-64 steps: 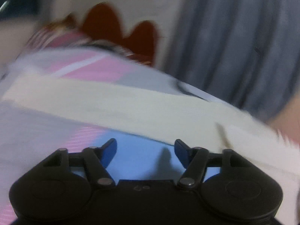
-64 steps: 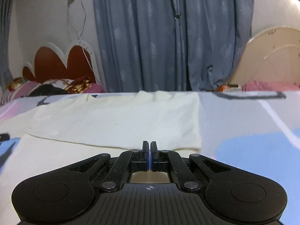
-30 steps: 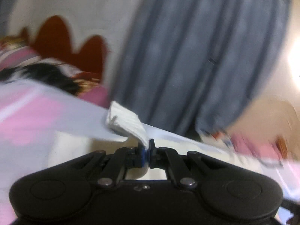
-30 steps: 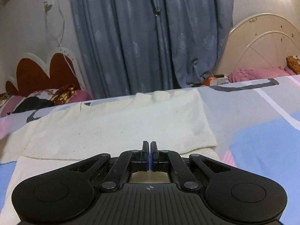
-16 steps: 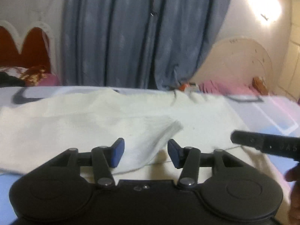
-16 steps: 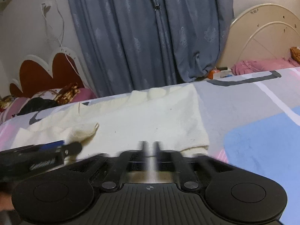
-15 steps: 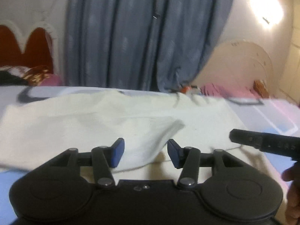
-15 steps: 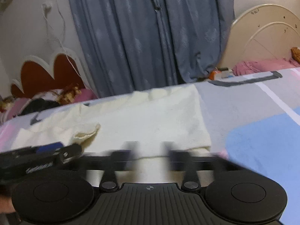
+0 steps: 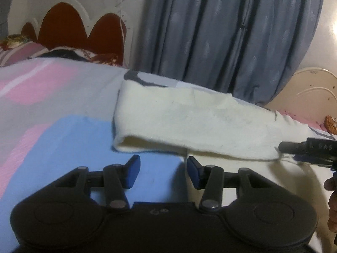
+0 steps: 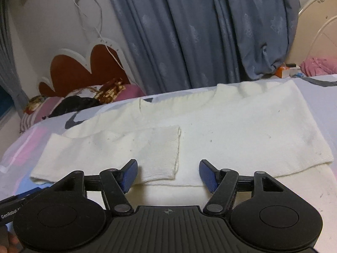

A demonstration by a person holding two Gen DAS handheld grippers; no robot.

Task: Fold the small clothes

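From my left wrist, my left gripper (image 9: 162,171) stood apart, having let go the folded sleeve (image 9: 189,124) on the bed (image 9: 52,109) — from my right wrist, my right gripper (image 10: 168,174) had opened too, the cream sweater (image 10: 231,130) lying flat — both sleeves folded, I judged.

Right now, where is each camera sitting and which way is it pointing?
Left wrist: on the left hand-held gripper, low over the bed, facing the cream sweater and curtain; its open blue pads and a hand's edge show.
Right wrist: on the right hand-held gripper, over the sweater's near edge, facing the folded sleeve; its open pads show.
Shared: sweater, bed, curtain, red headboard.
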